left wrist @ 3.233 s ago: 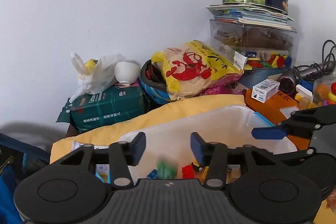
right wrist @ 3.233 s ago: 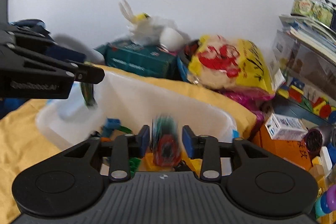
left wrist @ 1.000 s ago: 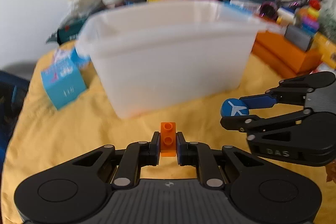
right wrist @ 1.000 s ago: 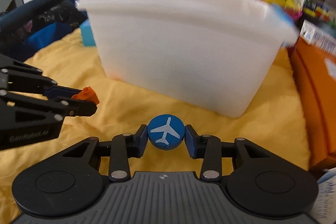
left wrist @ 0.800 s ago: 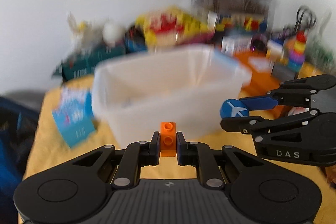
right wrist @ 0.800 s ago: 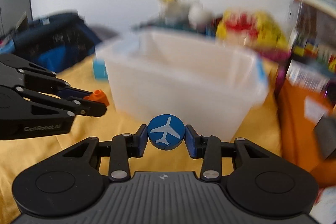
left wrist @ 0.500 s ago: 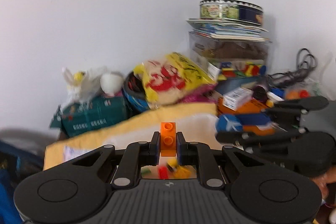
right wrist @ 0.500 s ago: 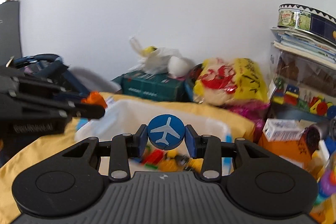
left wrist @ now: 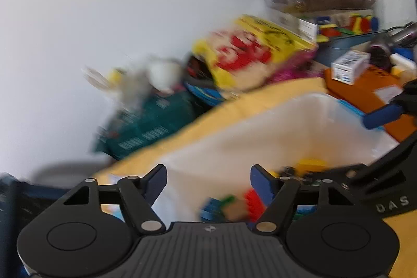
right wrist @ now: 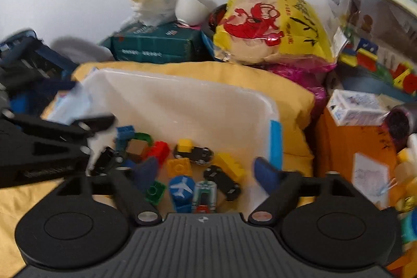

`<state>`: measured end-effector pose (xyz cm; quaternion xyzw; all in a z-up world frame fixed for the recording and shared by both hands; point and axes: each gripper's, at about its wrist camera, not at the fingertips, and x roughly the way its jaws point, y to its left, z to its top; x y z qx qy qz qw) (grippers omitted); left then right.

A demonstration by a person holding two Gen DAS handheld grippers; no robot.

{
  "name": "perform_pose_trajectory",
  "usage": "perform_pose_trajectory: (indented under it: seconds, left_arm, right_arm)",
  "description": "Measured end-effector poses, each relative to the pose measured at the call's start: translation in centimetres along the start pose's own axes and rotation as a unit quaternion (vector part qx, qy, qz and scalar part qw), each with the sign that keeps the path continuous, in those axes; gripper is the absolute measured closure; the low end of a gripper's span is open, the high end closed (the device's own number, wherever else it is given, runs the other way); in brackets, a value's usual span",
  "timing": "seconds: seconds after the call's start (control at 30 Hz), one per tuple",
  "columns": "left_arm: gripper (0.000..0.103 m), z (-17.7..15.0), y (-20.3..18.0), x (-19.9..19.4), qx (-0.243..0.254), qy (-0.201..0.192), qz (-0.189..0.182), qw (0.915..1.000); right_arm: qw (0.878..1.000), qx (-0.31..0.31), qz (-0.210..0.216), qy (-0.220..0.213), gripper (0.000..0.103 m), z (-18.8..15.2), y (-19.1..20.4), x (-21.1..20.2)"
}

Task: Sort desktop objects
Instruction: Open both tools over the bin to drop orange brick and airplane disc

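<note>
We hold both tools above a white plastic bin that sits on a yellow cloth.

Left tool: its jaws are opening and stand wide apart, with nothing between them. The view from this tool is blurred. Below the gap we make out red, green and blue toy pieces inside the bin, but we cannot tell them apart individually.

Right tool: its jaws are opening and stand wide apart, and the pads press on nothing. In the left wrist view one blue finger of this tool shows at the right edge, above the bin's rim.

Bin contents, as seen from the right wrist:
- A blue block with a white airplane lies near the front wall, below the gap of the right tool.
- A small toy with a green and red body lies just beside it on the right.
- A yellow brick, a red brick, a green brick and black toy cars lie mixed together on the bin floor.

Behind the bin stand a yellow snack bag, a dark green box and a white plastic bag. An orange box stands to the right of the bin.
</note>
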<state>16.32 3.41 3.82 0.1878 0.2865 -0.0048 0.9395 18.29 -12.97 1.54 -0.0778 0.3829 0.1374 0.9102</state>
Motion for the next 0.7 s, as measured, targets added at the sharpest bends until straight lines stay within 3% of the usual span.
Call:
perform_pose_trajectory:
  seconds: [0.07,0.23,0.33,0.7]
  left_arm:
    - [0.026,0.5,0.2,-0.5,-0.003,-0.010,0.025,0.9996]
    - [0.025,1.5,1.4,-1.9,-0.022,-0.020,0.002,0.9996]
    - [0.024,1.7,1.1,-2.2,-0.002,-0.017,0.010,0.9998]
    - [0.023,1.4,1.0,-2.2,-0.010,0.003,0.001,0.9999]
  right_arm:
    - [1.000,-0.013,-0.002,0.009,0.014,0.2,0.3,-0.2]
    - [1.000,-0.019,-0.009,0.013,0.007,0.6,0.6,-0.4]
    - [1.000,-0.023,-0.008,0.009,0.006,0.8,0.7,-0.8]
    - [1.000,-0.014,0.001,0.012,0.006,0.6,0.8,-0.9]
